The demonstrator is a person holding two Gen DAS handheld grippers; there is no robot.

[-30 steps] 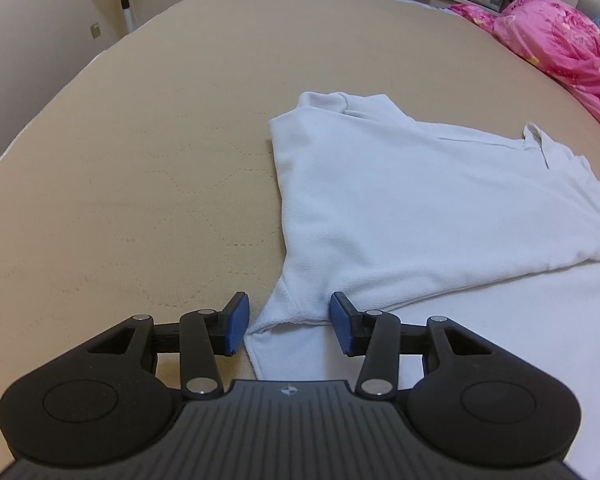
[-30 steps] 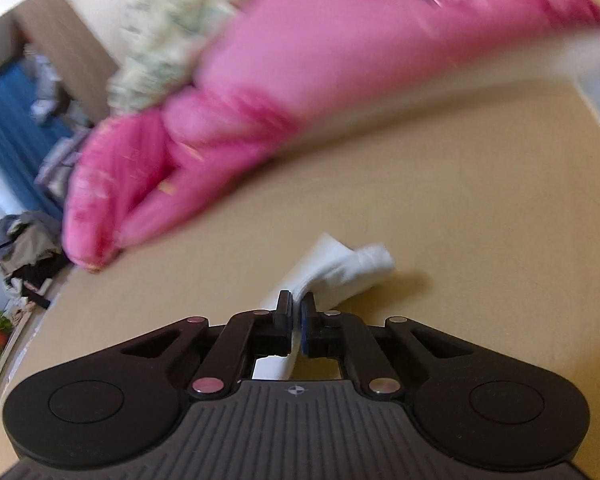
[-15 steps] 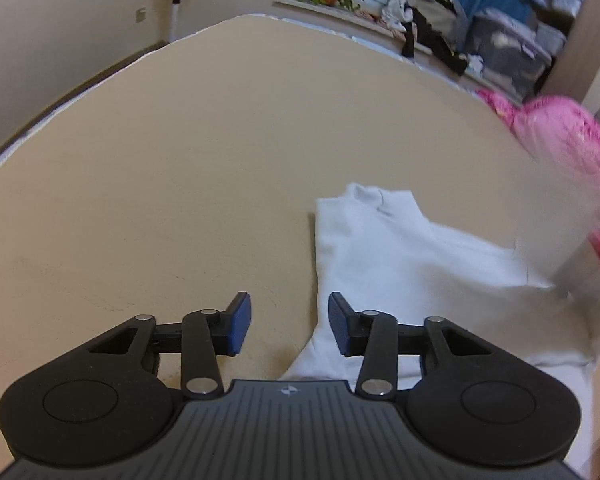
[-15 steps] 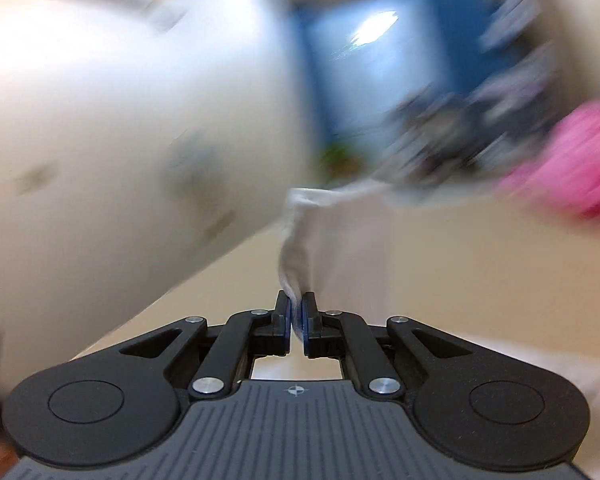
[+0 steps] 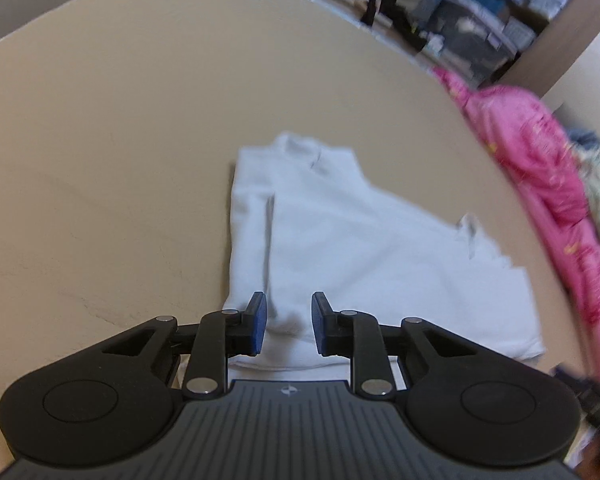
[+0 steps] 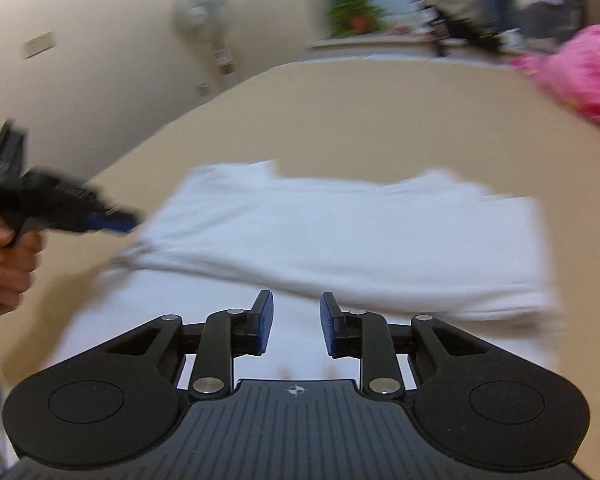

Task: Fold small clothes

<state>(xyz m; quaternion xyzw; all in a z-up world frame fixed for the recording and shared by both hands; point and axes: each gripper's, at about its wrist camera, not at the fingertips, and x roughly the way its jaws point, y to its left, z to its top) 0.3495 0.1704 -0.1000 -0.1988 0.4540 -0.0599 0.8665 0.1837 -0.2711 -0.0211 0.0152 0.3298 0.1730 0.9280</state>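
Observation:
A white garment (image 5: 360, 256) lies on the tan mattress (image 5: 120, 140), one side folded over the rest. My left gripper (image 5: 286, 328) hovers at its near left corner. The jaws are closing, with cloth lying between the pads but not pinched. In the right wrist view the same garment (image 6: 340, 232) stretches across the middle, blurred. My right gripper (image 6: 296, 326) stands just over its near edge, jaws opening and nothing held between them. The left gripper (image 6: 112, 222) shows there at the left end of the cloth, held by a hand (image 6: 8, 264).
A pink quilt (image 5: 540, 168) is heaped along the mattress's right side, also seen as the quilt (image 6: 580, 72). A fan (image 6: 204, 16) stands by the wall beyond the far left edge. Piled clothes and boxes (image 5: 460, 20) line the far side.
The right gripper swung a pinched part of the garment across and let it go, jaws now apart. The left gripper's jaws narrowed and it shifted over the garment's corner.

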